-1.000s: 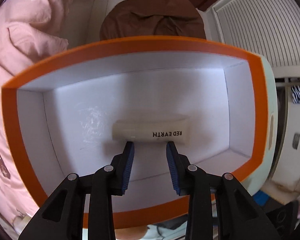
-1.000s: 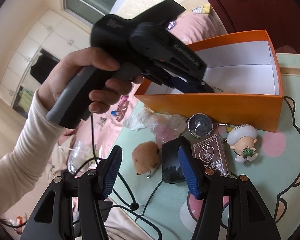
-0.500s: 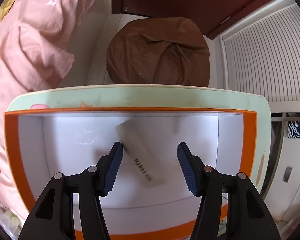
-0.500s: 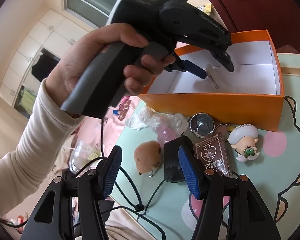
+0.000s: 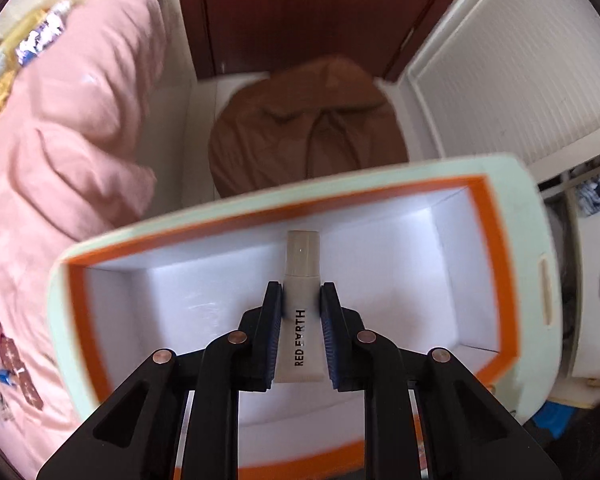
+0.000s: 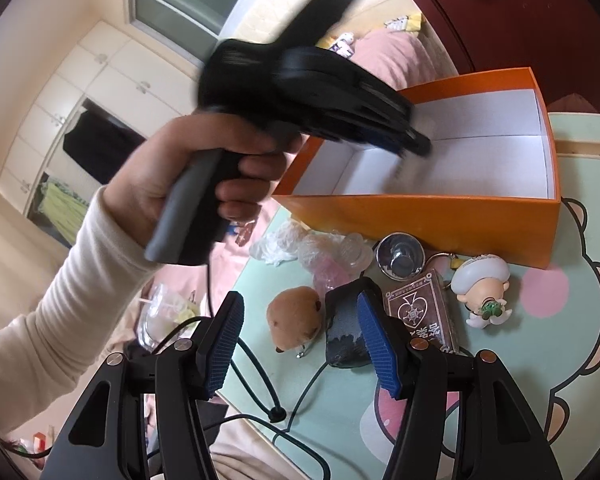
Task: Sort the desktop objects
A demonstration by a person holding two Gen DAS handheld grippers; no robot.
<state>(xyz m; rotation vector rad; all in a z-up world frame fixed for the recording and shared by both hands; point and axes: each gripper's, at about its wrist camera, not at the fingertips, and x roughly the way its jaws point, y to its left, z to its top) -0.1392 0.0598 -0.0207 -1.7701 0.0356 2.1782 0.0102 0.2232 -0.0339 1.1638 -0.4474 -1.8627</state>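
A cream tube (image 5: 302, 276) printed RED EARTH lies lengthwise between the blue pads of my left gripper (image 5: 301, 300), which is shut on it. The tube hangs over the white inside of the orange box (image 5: 494, 220). In the right wrist view the left gripper (image 6: 414, 140) is a blur above that orange box (image 6: 420, 216), held by a hand (image 6: 204, 184) in a cream sleeve. My right gripper (image 6: 300, 306) stands open, low over the mint table (image 6: 560, 360), with nothing between its pads.
In front of the box lie a brown plush (image 6: 296, 316), a black pouch (image 6: 346, 328), a card case (image 6: 424, 312), a small doll (image 6: 484, 284), a metal cup (image 6: 400, 256) and crumpled plastic (image 6: 312, 244). A black cable (image 6: 260, 380) loops at the table's near edge.
The left jaws spread wide around the tube lying in the box, then closed on it and rose; the tube turned from crosswise to lengthwise. The right gripper stayed still.
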